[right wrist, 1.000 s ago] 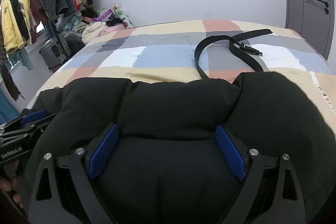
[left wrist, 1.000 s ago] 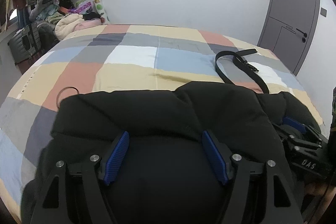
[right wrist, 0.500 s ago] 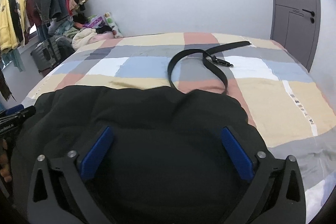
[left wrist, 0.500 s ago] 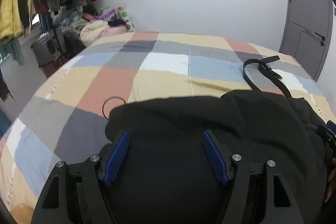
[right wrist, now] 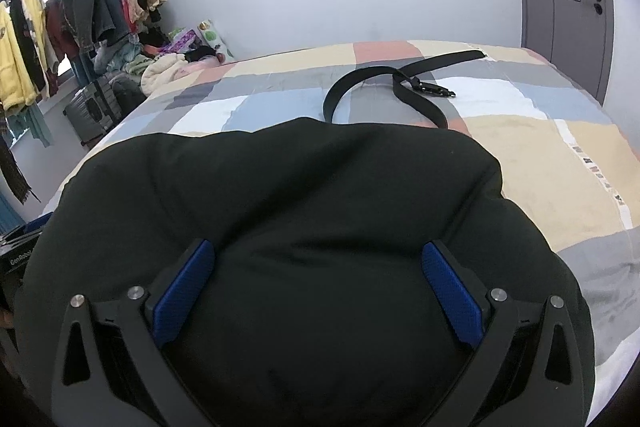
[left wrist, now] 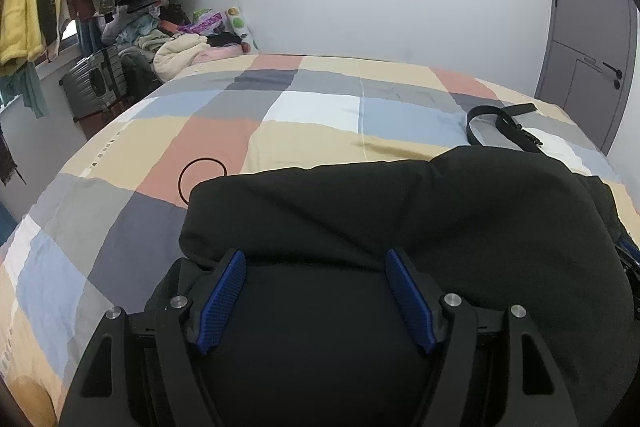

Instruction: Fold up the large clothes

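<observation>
A: What fills the scene?

B: The bed (left wrist: 312, 123) with its checked cover, and on its near part the black garment (left wrist: 400, 219), a thick, puffy bundle. In both wrist views it spreads from about nine o'clock to three o'clock, so I judge its long axis to run side to side, across the line both grippers point along.

A: And which way does it lie from the jaws?

B: Straight ahead at twelve o'clock and also underneath: the cloth bulges up between the fingers of each. The left gripper (left wrist: 316, 301) sits near the bundle's left end, the right gripper (right wrist: 316, 293) near its right end, so each hand is nearer its own end. From the left view a bit of the right one shows at three o'clock.

A: Jaws?

B: The left ones stand partly apart with dark cloth filling the gap; whether the blue pads (left wrist: 224, 299) press on it or just flank it, I can't tell. The right ones have just been opening and now stand about as wide as they go, cloth between them, pads (right wrist: 452, 299) seemingly clear of it, so I'd call that a release.

A: Smaller things?

B: A black belt (right wrist: 400, 87) lies looped beyond the garment at twelve to one o'clock, touching or just behind its far edge. A thin black ring (left wrist: 202, 179) sits at ten o'clock from the left gripper, partly tucked under the bundle's corner.
</observation>
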`<state>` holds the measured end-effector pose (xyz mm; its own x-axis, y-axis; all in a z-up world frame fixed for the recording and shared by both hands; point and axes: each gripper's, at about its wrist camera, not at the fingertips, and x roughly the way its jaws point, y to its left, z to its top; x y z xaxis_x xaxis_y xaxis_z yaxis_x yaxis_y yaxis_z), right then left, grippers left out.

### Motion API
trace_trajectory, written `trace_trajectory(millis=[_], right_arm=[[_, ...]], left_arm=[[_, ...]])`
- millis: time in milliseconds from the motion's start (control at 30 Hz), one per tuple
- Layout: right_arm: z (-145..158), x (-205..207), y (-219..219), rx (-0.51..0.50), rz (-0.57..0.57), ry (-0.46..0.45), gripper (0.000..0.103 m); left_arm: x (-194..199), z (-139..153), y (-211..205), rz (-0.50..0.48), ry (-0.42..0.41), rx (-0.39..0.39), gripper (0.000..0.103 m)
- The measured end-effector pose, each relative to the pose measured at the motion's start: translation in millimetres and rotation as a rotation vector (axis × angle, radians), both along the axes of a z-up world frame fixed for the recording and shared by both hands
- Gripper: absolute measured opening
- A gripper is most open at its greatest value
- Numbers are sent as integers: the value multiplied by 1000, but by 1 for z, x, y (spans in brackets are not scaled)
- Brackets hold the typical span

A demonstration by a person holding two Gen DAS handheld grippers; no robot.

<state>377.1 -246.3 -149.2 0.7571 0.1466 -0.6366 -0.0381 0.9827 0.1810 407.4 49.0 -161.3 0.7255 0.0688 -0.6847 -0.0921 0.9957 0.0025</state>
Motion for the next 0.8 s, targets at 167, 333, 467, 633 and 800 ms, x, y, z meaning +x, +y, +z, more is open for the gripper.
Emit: trace_trajectory(millis=[167, 333, 467, 633, 800], right_arm=[[13, -19, 0, -14, -33, -25, 103], [39, -45, -5, 39, -34, -27, 103], [77, -69, -6, 34, -35, -83, 103], [133, -113, -2, 35, -13, -164, 103], [194, -167, 5, 23, 1, -274, 103]], left_arm=[[-18, 15, 4, 11, -21, -32, 84], [-49, 46, 5, 9, -35, -45, 86], [-77, 85, -2, -13, -74, -9, 86], [-121, 143, -16, -46, -145, 27, 86], [-180, 199, -26, -82, -222, 7, 90]])
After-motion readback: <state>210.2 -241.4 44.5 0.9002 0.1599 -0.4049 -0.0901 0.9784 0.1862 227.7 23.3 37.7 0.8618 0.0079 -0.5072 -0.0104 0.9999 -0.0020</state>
